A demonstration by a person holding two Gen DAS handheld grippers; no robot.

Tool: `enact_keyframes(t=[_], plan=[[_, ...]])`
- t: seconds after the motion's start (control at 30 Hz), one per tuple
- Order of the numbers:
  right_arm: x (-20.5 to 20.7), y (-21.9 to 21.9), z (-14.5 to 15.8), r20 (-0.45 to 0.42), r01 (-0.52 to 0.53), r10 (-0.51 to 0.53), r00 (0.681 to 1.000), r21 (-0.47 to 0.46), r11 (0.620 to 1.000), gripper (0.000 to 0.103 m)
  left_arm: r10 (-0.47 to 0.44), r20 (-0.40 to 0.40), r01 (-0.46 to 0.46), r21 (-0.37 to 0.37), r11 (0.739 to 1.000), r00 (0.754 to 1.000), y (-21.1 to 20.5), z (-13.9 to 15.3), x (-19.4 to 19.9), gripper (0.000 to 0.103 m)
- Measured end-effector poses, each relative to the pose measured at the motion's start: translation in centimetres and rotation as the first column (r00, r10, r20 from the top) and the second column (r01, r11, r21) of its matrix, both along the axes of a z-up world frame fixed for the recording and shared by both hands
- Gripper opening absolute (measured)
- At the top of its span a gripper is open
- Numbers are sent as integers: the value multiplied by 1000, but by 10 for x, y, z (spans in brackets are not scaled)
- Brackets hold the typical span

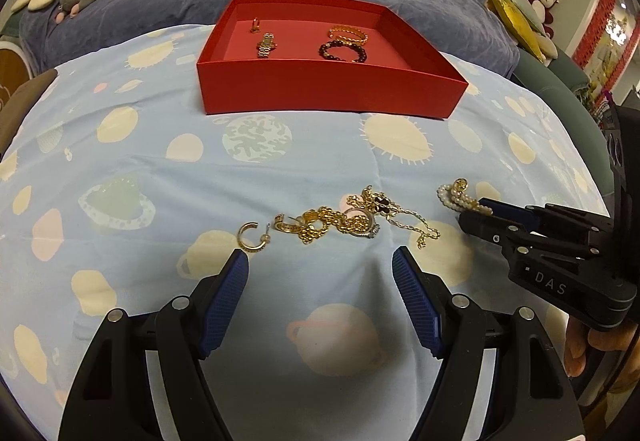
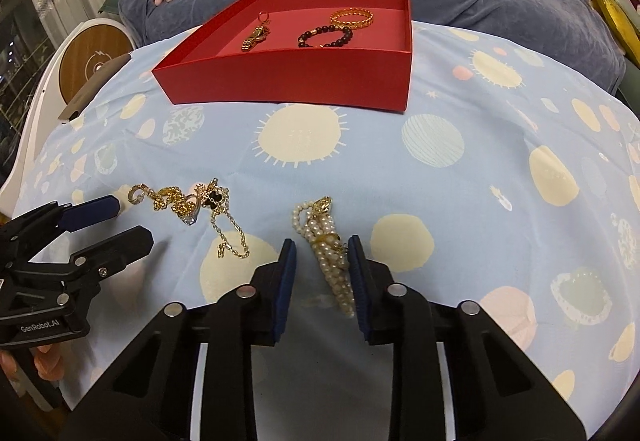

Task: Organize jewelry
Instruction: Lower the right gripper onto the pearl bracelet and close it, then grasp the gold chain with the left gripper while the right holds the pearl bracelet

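Pearls [image 2: 326, 241] lay between the right gripper [image 2: 322, 261]'s parted fingers, unclamped; loose strands risked slipping; left gripper [image 1: 320, 261] gaped.

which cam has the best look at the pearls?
Right wrist. The pearls lie full-length between the right gripper's open fingers, clasp and strands clear. In the left wrist view the pearls are small at the right edge, partly hidden behind the right gripper.
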State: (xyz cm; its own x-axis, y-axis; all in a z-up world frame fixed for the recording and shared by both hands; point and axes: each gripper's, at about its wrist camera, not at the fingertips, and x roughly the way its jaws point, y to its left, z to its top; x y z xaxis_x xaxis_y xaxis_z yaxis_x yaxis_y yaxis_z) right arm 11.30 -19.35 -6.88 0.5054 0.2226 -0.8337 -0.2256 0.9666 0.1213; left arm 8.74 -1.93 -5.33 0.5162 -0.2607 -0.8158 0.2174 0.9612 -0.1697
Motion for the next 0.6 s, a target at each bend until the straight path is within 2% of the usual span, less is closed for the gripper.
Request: enact_keyframes(t=[0.07, 0.6], plan=[[-2, -3, 0, -8, 13, -13, 1000, 14, 1000, 13, -21, 7, 21, 1, 1000, 1000, -7, 0, -1, 72], [-16, -15, 9, -15, 44, -43, 999, 61, 997, 12, -90, 55, 91, -14, 996, 994, -38, -4, 8, 68]])
